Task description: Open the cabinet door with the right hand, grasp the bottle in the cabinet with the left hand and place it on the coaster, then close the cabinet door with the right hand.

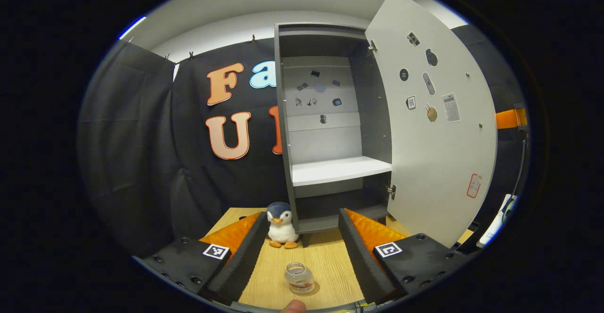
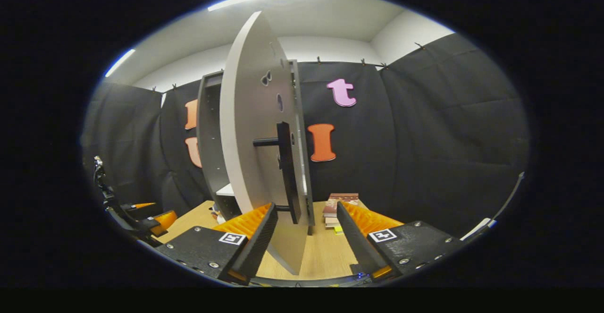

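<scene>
left gripper view: cabinet stands ahead of the left tongs, its door swung wide to the right, stickers on the inner face. white shelf inside is bare. left tongs held level over the wooden surface, spread wide, gripping nothing. between the two fingers, close in, the bottle stands upright on the coaster: small, clear, wide open mouth, pale label band low on it. bottle touches neither finger. plush penguin sits farther ahead, just beside the left finger, at the cabinet's foot. a fingertip shows at the bottom edge.

right gripper view: right tongs wide apart, level, with the door edge and its dark bar handle between the fingers; contact with the door, cannot tell. stack of books lies ahead beside the right finger. the other gripper sits far left.
</scene>
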Motion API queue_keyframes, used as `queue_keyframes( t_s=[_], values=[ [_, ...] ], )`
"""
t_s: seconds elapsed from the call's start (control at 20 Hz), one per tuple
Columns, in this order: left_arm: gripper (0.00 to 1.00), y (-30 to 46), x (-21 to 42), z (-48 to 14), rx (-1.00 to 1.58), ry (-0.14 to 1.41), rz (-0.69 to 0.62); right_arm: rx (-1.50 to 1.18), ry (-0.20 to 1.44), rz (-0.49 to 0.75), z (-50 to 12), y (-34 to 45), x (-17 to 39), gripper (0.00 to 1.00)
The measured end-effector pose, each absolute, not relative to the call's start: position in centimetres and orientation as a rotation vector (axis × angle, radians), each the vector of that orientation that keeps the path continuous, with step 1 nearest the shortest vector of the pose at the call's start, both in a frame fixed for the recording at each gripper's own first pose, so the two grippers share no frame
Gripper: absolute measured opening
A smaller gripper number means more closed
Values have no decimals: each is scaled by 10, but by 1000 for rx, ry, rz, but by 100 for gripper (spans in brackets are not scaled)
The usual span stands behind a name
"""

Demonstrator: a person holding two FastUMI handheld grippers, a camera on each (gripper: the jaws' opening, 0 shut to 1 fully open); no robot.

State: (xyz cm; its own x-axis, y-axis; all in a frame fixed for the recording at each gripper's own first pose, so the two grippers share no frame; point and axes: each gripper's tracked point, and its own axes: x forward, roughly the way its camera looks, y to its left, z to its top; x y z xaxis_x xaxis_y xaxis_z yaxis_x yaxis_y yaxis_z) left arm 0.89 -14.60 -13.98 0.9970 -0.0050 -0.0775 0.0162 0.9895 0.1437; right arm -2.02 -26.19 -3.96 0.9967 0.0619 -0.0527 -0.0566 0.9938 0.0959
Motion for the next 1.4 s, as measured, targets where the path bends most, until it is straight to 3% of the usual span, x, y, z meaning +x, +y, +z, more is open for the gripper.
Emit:
queue_keyframes(
  t_s=[0.1,0.15,0.2,0.7,0.75,1.0,1.4],
  values=[
    [96,-139,7,-139,145,80,-4,104,61,98,-40,-242,-18,80],
    [96,-133,6,-139,145,80,2,108,61,119,-40,-231,-17,88],
    [96,-129,4,-139,144,82,8,110,62,136,-39,-221,-11,80],
    [96,-69,16,-141,124,106,104,101,64,279,-40,-123,34,81],
    [96,-63,19,-142,123,110,113,104,65,293,-40,-113,41,76],
    [96,-31,31,-140,105,111,160,106,57,336,-40,-63,82,87],
    [96,23,64,-137,57,114,219,102,33,372,-41,10,149,88]
  ],
)
